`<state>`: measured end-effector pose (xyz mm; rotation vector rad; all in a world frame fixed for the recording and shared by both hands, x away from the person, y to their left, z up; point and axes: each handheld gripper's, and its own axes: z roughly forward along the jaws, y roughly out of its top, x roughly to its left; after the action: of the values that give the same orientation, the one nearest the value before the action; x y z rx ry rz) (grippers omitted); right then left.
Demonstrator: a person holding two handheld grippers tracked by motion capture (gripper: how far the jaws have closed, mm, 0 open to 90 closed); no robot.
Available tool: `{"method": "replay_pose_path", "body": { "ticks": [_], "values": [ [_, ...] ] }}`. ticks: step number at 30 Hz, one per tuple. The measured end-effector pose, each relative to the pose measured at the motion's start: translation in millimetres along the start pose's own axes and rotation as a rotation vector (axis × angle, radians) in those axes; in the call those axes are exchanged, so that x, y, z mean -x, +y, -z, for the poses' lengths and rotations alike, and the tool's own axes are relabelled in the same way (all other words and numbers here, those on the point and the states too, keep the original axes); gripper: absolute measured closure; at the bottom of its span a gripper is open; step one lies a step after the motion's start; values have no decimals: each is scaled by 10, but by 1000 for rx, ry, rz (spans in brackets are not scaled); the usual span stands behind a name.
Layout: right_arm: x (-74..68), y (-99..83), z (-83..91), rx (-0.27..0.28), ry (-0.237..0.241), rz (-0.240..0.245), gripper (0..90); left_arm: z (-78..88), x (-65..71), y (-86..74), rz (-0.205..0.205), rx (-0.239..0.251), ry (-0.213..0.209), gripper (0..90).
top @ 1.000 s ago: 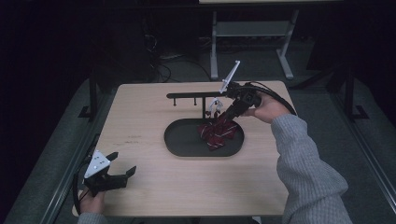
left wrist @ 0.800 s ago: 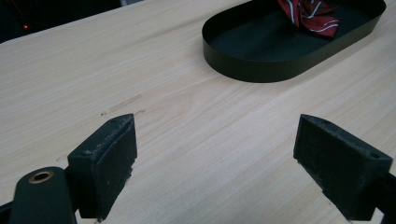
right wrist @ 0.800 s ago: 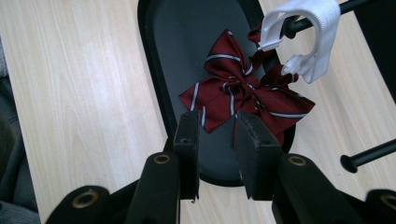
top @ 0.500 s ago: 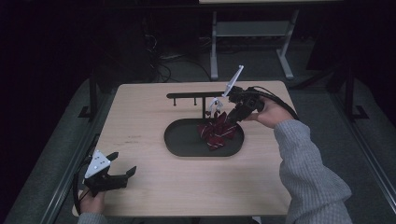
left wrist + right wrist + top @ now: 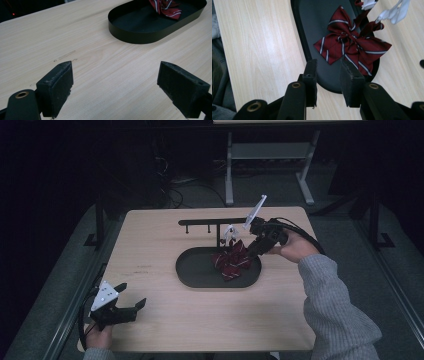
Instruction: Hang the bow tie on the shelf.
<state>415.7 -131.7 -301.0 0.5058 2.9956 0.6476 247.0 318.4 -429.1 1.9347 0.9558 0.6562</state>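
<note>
right gripper (image 5: pixel 252 247) has lifted off the bow tie (image 5: pixel 231 261).

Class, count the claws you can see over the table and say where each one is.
2. The left claw sits open near the table's front left corner; the right claw hangs over the tray's right end.

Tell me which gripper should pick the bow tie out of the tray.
Right. The right gripper hovers at the tray over the red striped bow tie, jaws slightly apart; the left gripper sits open at the table's near corner.
</note>
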Motion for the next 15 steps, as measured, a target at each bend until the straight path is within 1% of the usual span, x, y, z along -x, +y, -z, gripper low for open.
{"method": "replay_pose_path", "body": {
  "ticks": [15],
  "values": [
    [-43,-183,-57,8,6,-30,630,-2,3,0,1,-2,0,131]
  ]
}}
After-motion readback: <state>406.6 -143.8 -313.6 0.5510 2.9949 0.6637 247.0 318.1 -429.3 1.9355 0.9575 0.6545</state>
